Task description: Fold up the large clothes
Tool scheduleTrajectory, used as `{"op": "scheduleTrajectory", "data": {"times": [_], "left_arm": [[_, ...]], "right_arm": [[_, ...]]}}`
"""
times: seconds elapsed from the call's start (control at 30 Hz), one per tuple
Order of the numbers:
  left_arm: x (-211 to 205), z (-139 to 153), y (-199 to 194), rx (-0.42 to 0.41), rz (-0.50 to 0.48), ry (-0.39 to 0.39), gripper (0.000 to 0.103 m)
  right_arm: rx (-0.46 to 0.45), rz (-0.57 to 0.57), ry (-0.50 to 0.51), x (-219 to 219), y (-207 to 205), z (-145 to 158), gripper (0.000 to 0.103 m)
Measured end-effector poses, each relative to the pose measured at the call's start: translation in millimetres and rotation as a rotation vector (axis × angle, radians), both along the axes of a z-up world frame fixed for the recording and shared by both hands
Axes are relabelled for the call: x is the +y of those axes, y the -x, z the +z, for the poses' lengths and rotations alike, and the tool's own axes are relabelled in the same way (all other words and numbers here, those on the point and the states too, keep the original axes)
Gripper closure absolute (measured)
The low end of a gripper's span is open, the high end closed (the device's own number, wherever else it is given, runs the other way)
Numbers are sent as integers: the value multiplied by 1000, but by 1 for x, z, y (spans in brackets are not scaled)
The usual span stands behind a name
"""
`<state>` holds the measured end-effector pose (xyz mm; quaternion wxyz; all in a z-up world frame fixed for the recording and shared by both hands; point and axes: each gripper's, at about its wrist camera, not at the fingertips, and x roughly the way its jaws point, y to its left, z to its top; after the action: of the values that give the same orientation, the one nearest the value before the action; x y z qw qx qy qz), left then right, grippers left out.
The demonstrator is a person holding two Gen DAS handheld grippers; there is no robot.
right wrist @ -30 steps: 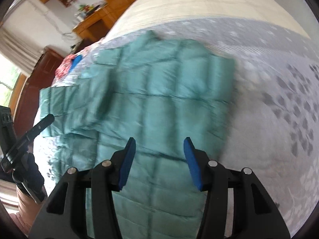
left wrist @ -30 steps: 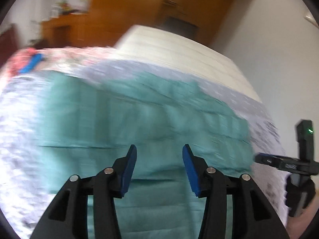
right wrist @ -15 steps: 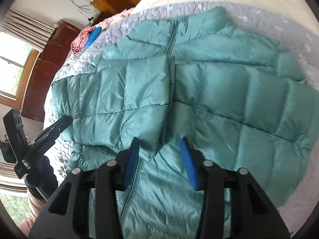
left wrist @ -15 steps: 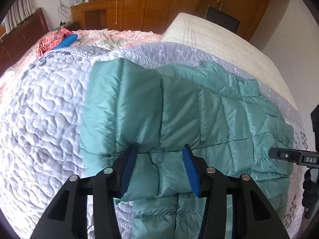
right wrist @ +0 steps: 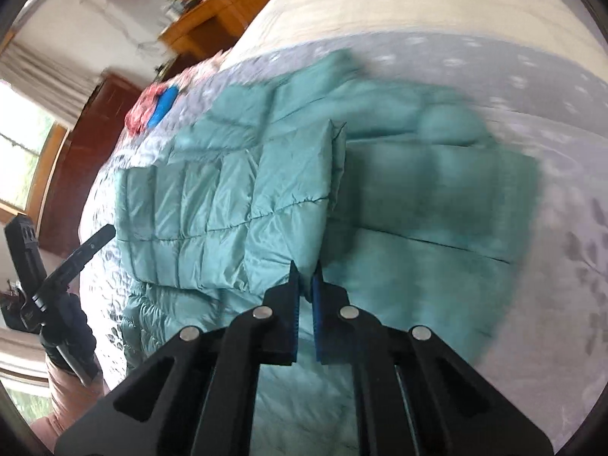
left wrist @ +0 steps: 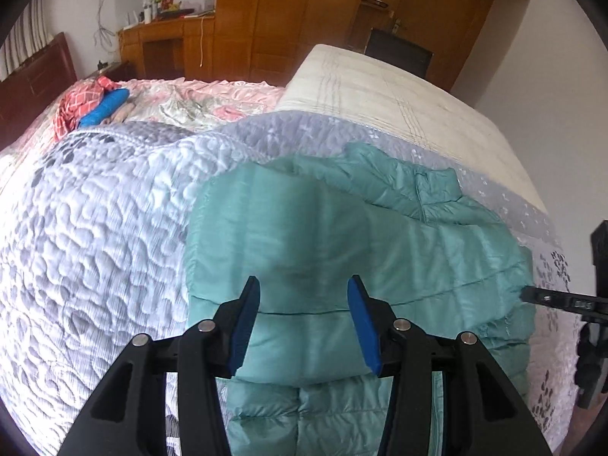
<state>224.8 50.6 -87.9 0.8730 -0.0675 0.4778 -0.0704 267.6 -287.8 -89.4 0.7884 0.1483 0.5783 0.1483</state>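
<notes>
Across the far half of both views: cream mattress [left wrist: 399, 91], ribbed with faint grey stripes, running out past the fisheye rim. Lying over the nearer part: lilac-grey quilted bedspread [left wrist: 95, 228], puckered in wavy stitching, near edge cut off by the frame; blurred to a smear in the right wrist view [right wrist: 551, 228].

Spreading on the bedspread: teal down jacket [left wrist: 342, 250], glossy, stitched into puffy rectangular panels; one sleeve lying folded across the body, collar pointing toward the mattress; hem disappearing under the gripper bodies. Right half blurring in the right wrist view [right wrist: 437, 197], seams hard to make out there.

Sitting beyond the bedspread: pink floral sheet [left wrist: 197, 95], with a crumpled red checked cloth [left wrist: 79, 102] and a blue item [left wrist: 104, 108] touching it, too small to identify.

Hovering over the folded sleeve: left gripper [left wrist: 304, 319], blue pads standing spread, nothing between them. Pinching the sleeve's cuff edge: right gripper [right wrist: 305, 288], pads pressed nearly together, fabric between them mostly hidden.
</notes>
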Motion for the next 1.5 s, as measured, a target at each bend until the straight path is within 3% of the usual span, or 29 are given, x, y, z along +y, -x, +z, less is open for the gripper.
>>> {"op": "scheduleTrajectory", "data": {"times": [0.27, 0.5, 0.63, 0.7, 0.8, 0.93, 1.03, 1.23, 1.4, 1.5], "left_arm": [[-22, -27, -17, 56, -31, -26, 55], [-36, -54, -24, 91, -58, -90, 55], [-42, -63, -28, 104, -68, -124, 55], [-42, -55, -29, 104, -65, -132, 55], [-41, -29, -20, 39, -64, -117, 55], [-58, -8, -20, -11, -100, -89, 55], [-83, -12, -26, -17, -135, -117, 55], [-107, -40, -42, 24, -137, -152, 55], [-106, -64, -52, 71, -145, -138, 53], [-107, -74, -54, 83, -159, -140, 52]], "right_arm": [[-29, -133, 51, -65, 35, 2, 99], [75, -167, 56, -75, 39, -46, 99], [101, -162, 59, -70, 38, -59, 97], [90, -161, 93, -70, 42, -48, 91], [20, -178, 159, -71, 48, -18, 84], [-65, -154, 105, -62, 40, 15, 82], [-84, -93, 120, -34, 22, 19, 82], [-56, -60, 238, -3, -22, -9, 82], [46, -45, 223, -7, -32, -49, 84], [61, -40, 199, -9, -34, -64, 84]]}}
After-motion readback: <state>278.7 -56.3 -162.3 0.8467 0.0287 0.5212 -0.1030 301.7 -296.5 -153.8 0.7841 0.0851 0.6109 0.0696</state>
